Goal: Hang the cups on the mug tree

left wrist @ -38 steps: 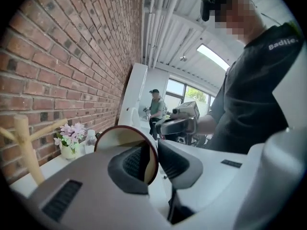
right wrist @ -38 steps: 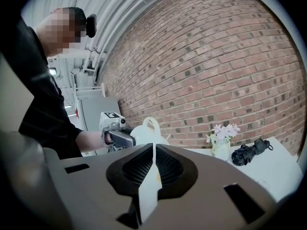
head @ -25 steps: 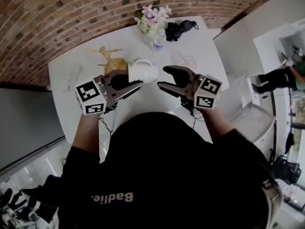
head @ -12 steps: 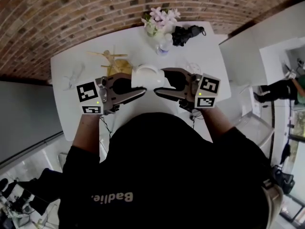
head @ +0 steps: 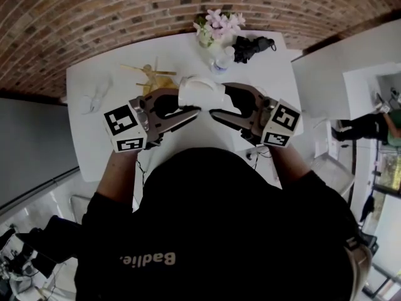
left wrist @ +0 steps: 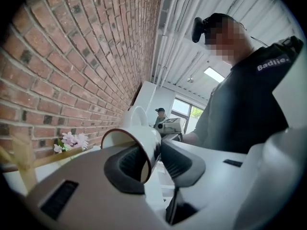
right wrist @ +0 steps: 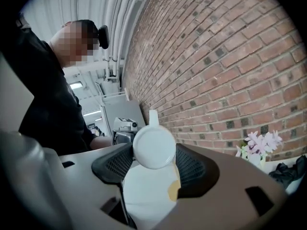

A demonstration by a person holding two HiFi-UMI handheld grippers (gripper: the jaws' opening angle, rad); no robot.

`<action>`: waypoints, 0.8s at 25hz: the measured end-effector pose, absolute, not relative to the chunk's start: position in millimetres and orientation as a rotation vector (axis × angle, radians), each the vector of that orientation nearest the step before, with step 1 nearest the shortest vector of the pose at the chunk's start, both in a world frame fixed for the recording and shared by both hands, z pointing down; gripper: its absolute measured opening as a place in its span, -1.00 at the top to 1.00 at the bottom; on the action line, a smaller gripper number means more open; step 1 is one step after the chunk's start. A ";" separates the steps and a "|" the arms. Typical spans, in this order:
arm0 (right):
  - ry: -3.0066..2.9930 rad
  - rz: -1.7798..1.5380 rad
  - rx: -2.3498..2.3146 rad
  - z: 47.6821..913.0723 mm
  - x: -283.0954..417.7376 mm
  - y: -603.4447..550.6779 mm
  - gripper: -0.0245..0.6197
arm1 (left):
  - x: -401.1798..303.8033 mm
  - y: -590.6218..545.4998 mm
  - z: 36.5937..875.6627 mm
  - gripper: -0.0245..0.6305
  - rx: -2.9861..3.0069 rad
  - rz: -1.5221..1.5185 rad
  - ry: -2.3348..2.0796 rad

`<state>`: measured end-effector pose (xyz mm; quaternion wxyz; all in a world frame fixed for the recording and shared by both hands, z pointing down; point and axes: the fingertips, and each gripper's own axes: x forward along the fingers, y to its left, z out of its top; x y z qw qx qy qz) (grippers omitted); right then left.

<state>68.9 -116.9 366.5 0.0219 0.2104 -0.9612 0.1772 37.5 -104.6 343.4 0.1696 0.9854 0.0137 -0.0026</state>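
Note:
A white cup [head: 199, 93] hangs in the air over the white table [head: 88, 137], lying on its side. My left gripper [head: 190, 103] has the cup's rim [left wrist: 136, 138] between its jaws, one jaw inside the mouth and one outside; these jaws are opening. My right gripper [head: 219, 100] stands open, wide, with the cup's round base [right wrist: 153, 147] between its pads [right wrist: 194, 169]. The wooden mug tree [head: 150, 75] stands just beyond the left gripper; a peg of it [left wrist: 21, 162] shows at the lower left of the left gripper view.
A vase of pink flowers [head: 216, 25], a water bottle [head: 222, 58] and a black object [head: 252, 44] sit at the table's far side. Something clear lies at the left end [head: 94, 96]. A brick wall runs behind the table. Another person [head: 369, 121] is at the right.
The right gripper has moved left and now has the cup's base between its jaws. Both grippers and the cup have shifted slightly away from me.

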 end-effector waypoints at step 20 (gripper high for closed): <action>-2.945 0.496 0.706 370.2 59.8 -148.5 0.01 | 27.3 -145.3 366.6 0.38 2.653 -0.083 -0.176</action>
